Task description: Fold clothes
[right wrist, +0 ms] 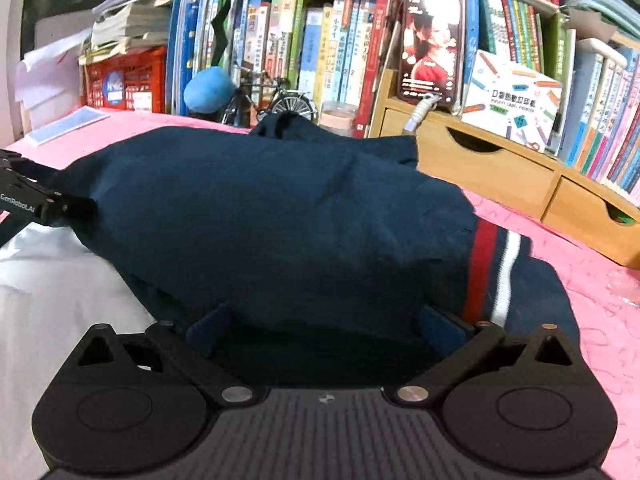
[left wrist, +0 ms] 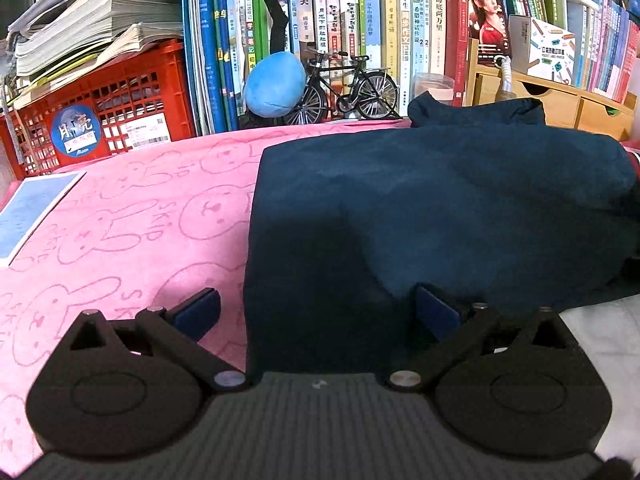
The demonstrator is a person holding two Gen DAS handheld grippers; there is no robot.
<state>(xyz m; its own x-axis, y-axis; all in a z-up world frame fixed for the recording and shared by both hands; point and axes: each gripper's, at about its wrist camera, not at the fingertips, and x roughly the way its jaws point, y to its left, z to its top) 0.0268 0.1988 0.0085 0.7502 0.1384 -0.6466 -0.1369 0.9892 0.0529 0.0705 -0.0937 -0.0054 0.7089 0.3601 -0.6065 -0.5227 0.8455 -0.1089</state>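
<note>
My left tool [left wrist: 316, 312] is sitting wide, its pads straddling the near left corner of the navy garment [left wrist: 440, 208]; one pad is over bare pink cloth [left wrist: 132, 220], the other is resting against the fabric, nothing pinched. My right tool [right wrist: 326, 330] is likewise standing wide, both pads pressing at the near edge of the same garment, close to the red and white stripe band [right wrist: 496, 276].

The garment is lying in a compact, puffy bundle on the pink-covered bench, with a hood or collar bunching up at the far side [right wrist: 280, 124]. This is fitting either a fold just laid down or one about to be picked up; I am not judging which.

Risks I am noting:
- The bundle is looking springy, so layers may be sliding or popping open if I am releasing or nudging unevenly.
- The left tool is straddling the edge, so closing here could be catching the pink cloth along with the garment.
- A white sheet [right wrist: 56, 292] is lying under the near left part and could be dragged.
- The toy bicycle [left wrist: 348, 88] and cup [left wrist: 434, 88] are standing just behind; a push forward could be knocking them.
</note>
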